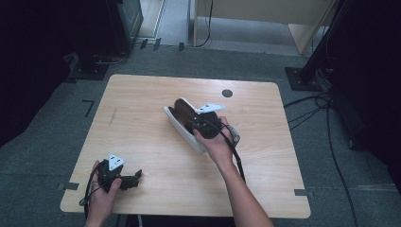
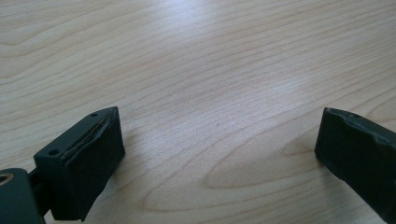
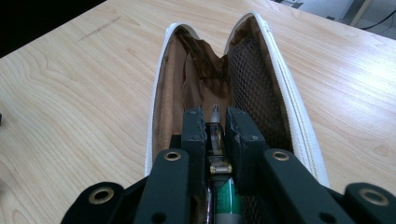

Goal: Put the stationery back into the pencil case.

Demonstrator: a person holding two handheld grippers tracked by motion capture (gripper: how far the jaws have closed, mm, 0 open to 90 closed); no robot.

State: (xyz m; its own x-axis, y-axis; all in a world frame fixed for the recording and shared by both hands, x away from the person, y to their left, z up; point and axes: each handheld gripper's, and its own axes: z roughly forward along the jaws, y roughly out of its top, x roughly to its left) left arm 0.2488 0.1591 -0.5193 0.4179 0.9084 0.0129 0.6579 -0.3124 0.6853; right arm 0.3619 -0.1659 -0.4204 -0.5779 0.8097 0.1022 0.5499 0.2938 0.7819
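Inside the case mouth: right gripper (image 3: 216, 128) has its jaws pressed together on a pen (image 3: 215, 140), tip pointing ahead into the open pencil case (image 3: 299, 121).
Pen: clear barrel, metal band, green section nearer the camera; tip hangs over the brown lining, not visibly touching it.
Case: white shell with a zip edge; mesh pocket to the right of the jaws, brown fabric fold ahead and to their left. In the high view the pencil case (image 1: 182, 124) lies at mid-table, under the right gripper (image 1: 204, 122).
Left gripper: jaws spread wide, nothing between them, close over bare wood; in the high view the left gripper (image 1: 124, 179) sits at the near left corner, well apart from the case.
Risk, snag: the tip could catch the mesh or the lining fold if pushed straight ahead; a steep entry would cause it.
Risk, case shift: nothing steadies the case, so a push from the pen may slide it or close the opening.
Risk, drop: letting go too high could let the pen bounce onto the rim and roll out.
Risk, slip: smooth barrel held near one end; it may pivot in the jaws.
Surface: pale wood-grain table (image 1: 142, 104), rounded corners, one dark grommet (image 1: 227, 93) beyond the right gripper, faint scuff off to the left.
Room: grey carpet, black stands and loose cables (image 1: 307, 106) to the right, dark equipment far left, pale wooden furniture at the far side.
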